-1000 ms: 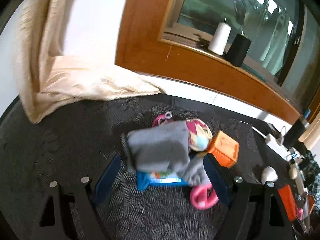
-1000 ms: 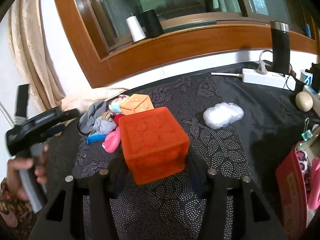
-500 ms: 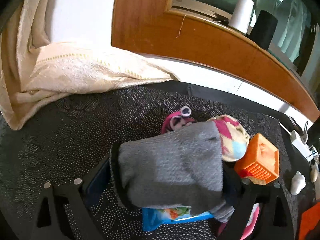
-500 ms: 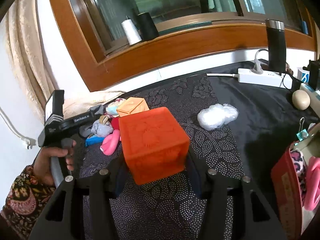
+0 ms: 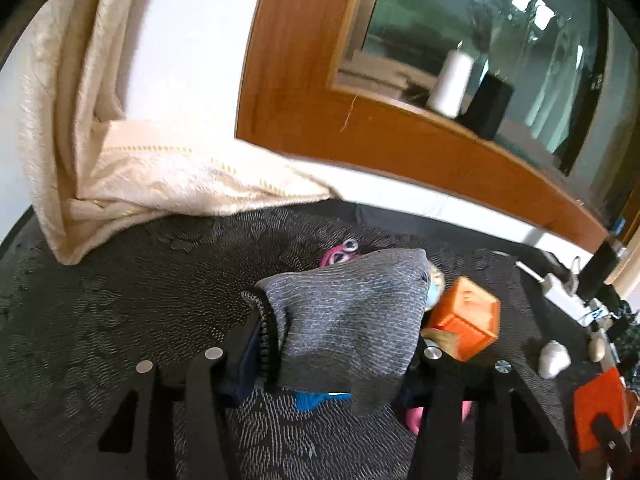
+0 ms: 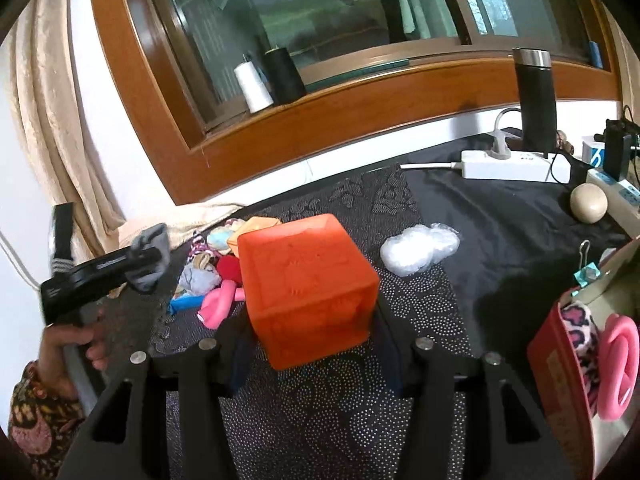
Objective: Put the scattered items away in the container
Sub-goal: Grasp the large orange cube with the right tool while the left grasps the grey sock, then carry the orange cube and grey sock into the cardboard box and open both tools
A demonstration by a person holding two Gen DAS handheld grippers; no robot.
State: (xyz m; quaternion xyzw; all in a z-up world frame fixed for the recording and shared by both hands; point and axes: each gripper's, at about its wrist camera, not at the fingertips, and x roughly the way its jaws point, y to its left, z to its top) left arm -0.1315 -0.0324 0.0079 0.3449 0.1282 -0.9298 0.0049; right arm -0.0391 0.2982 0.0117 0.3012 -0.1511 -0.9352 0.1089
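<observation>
The left tool (image 5: 336,354) grips a grey sock (image 5: 344,320) above the toy pile (image 6: 212,276) on the worktop (image 6: 480,216), while the right tool (image 6: 312,344) clamps an orange cube (image 6: 308,288) near the container (image 6: 560,364).

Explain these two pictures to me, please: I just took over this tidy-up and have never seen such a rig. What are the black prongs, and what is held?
There is no robot. A person holds a two-finger gripper in each hand, each with a camera looking along its black fingers. In the left view, the left gripper is shut on a grey sock, above the pile of small items. In the right view, the right gripper is shut on an orange cube. A clear plastic wad lies on the dark cloth. The container is at lower right.
</observation>
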